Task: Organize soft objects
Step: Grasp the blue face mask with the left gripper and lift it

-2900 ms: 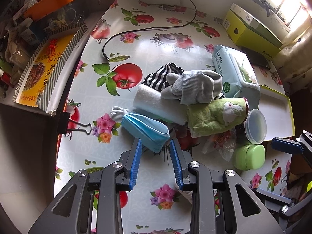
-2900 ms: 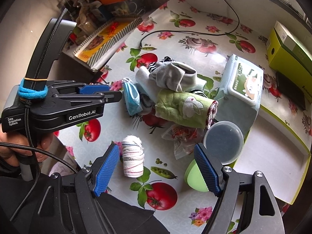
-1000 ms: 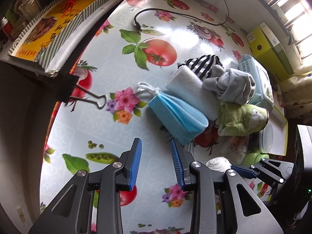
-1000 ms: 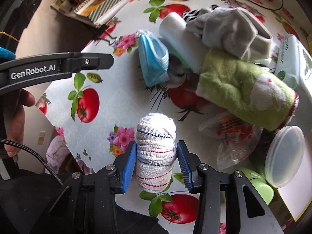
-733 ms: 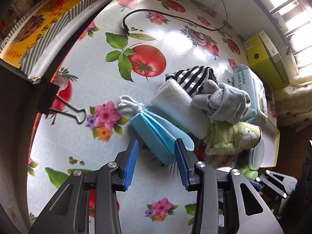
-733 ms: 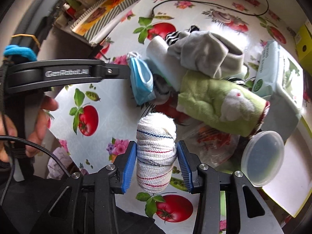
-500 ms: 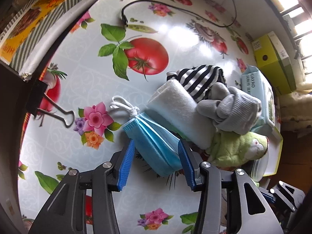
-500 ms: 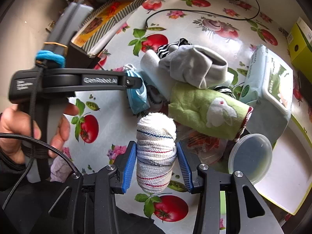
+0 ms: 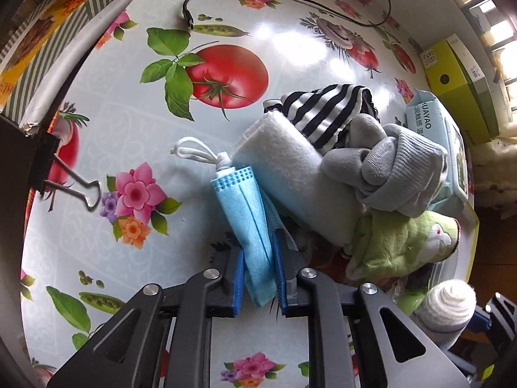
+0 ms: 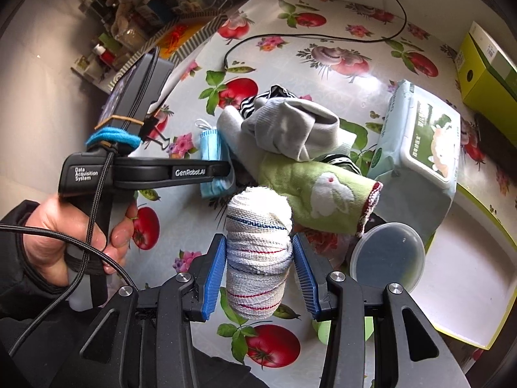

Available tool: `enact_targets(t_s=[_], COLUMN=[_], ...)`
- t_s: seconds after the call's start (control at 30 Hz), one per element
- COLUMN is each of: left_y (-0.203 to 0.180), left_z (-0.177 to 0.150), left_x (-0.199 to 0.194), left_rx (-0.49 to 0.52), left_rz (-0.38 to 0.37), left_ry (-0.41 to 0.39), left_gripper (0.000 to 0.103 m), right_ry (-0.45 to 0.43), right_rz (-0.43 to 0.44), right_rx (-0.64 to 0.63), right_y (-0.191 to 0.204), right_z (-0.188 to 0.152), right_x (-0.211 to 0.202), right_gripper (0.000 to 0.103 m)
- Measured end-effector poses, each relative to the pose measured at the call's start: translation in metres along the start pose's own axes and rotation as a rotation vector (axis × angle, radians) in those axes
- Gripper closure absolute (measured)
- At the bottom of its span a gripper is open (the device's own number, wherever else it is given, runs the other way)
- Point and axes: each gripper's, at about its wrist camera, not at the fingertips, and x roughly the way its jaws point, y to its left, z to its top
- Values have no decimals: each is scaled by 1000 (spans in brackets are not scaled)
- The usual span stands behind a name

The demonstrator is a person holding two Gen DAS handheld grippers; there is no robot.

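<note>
Blue mask (image 9: 250,226) half-hidden between left hand-held gripper (image 9: 258,278) pads

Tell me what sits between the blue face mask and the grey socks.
In the left wrist view, a folded white towel fills that stretch, lying between the blue face mask and the grey socks. A striped black-and-white cloth rests on its far end.

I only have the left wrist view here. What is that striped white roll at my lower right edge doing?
Observer: The right claw is shut on the gauze roll, holding it upright.
Operator: Anything beyond the green towel?
Observer: A round plastic lid lies just past the green rabbit towel.
Operator: And my own claw?
Observer: The left claw is shut on the blue face mask; a bare hand grips its handle.
</note>
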Motion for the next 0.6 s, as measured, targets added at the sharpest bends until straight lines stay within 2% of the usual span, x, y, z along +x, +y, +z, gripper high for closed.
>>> enact_targets(t_s=[0.4,0.6], left_y=[-11,-48], left_z=[-15,-15], left_x=[-59,-78], left_rx=[70,152], left_rz=[-17,-37], left_ry=[-92,-122], left_gripper=[90,90], right_ry=[-101,-162], right_rz=[1,-16], right_rx=[74,156], right_y=[-27,-59], right_z=[-10,-27], right_x=[-36,-59], right_gripper=[62,62])
